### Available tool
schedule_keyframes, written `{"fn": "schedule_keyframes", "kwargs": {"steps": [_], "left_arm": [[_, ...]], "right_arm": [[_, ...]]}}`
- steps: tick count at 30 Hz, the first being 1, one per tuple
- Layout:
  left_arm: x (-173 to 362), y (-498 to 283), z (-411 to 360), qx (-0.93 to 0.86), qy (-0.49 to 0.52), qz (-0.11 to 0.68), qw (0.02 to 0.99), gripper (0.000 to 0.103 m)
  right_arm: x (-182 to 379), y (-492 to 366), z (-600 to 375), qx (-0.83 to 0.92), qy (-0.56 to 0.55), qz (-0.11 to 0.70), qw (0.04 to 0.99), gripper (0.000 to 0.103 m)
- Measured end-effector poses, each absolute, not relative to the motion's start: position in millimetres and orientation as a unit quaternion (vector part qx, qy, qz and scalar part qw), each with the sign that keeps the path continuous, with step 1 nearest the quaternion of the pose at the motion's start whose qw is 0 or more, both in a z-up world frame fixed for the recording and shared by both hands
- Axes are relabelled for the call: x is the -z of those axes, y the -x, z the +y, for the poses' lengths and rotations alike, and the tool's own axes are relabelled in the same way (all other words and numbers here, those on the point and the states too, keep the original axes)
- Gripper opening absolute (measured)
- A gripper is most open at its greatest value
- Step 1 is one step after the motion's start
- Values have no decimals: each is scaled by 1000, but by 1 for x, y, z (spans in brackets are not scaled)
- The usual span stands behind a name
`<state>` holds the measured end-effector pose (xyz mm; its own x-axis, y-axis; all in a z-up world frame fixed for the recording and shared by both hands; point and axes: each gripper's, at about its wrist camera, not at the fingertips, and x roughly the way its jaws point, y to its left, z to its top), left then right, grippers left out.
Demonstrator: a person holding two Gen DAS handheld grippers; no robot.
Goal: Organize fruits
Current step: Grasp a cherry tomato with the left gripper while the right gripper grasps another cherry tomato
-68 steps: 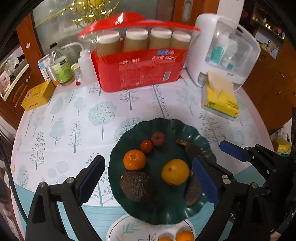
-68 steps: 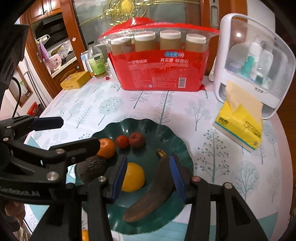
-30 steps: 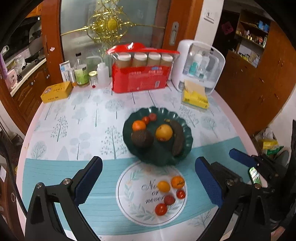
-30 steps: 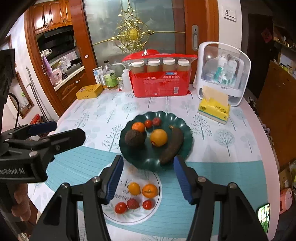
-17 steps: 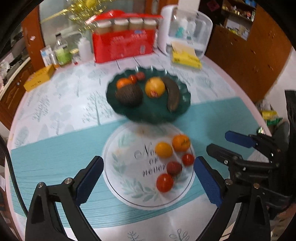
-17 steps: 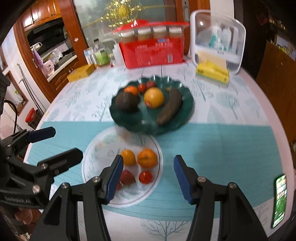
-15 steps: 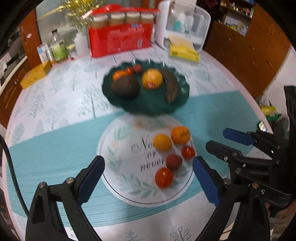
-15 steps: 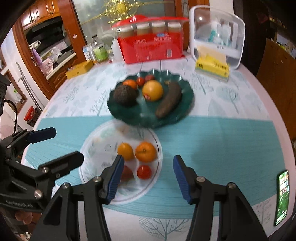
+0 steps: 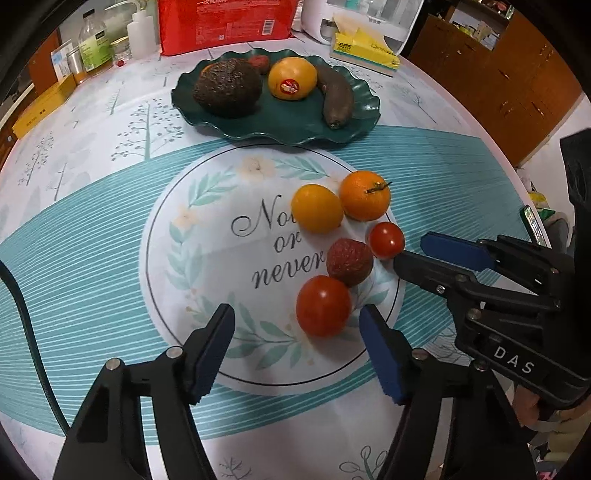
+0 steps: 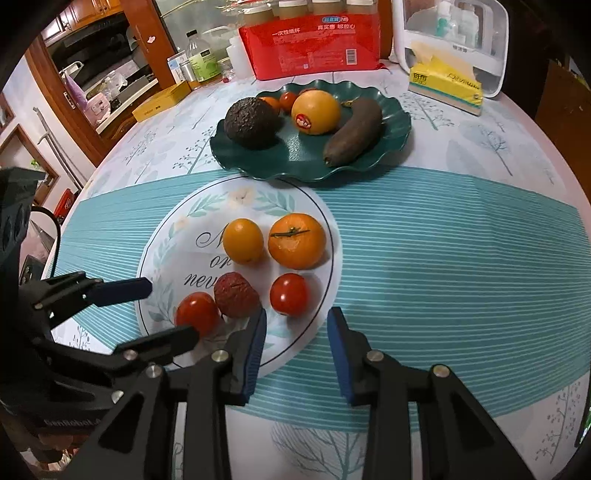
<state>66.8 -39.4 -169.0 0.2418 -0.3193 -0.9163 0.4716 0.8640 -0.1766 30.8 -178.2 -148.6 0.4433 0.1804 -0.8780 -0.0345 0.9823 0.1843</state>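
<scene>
A white printed plate [image 9: 207,258] holds a big tomato [image 9: 323,305], a dark red lychee [image 9: 349,262], a small tomato [image 9: 386,239], a yellow fruit [image 9: 317,208] and a tangerine [image 9: 365,195]. My left gripper [image 9: 297,321] hangs low over the plate, jaws closing. The big tomato lies between its fingertips, untouched by the pads. My right gripper [image 10: 295,319] is also closing, empty, with the small tomato [image 10: 289,294] just ahead of its tips. Behind, a green scalloped plate [image 10: 400,122] carries an avocado [image 10: 251,123], a stickered orange [image 10: 316,112] and a dark banana [image 10: 354,132].
At the table's back stand a red pack of paper cups [image 10: 314,48], a yellow tissue box [image 10: 445,86], a white dispenser [image 10: 458,33], bottles [image 10: 201,61] and a yellow box [image 10: 160,101]. A phone [image 9: 533,227] lies by the round table's right edge.
Both grippers have come down from high above the table to just over the white plate, and both pairs of jaws have narrowed. The fruit has not moved.
</scene>
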Motion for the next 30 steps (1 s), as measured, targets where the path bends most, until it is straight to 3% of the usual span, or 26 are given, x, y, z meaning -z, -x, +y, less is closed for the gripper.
{"fn": "schedule_keyframes", "kwargs": {"steps": [3,12,30], "left_arm": [[172,-69,-45,259,-68,563,782,53],[180,-70,-59,273,-73,559,780,30],[171,-68,-32,246,-47,562,788,29]], "right_arm": [[150,-33,-180,-69,-70,524,846,35],[158,-37,-181,-86,-71,531,840,31],[165,-48,-175,-104,-53,529,841,26]]}}
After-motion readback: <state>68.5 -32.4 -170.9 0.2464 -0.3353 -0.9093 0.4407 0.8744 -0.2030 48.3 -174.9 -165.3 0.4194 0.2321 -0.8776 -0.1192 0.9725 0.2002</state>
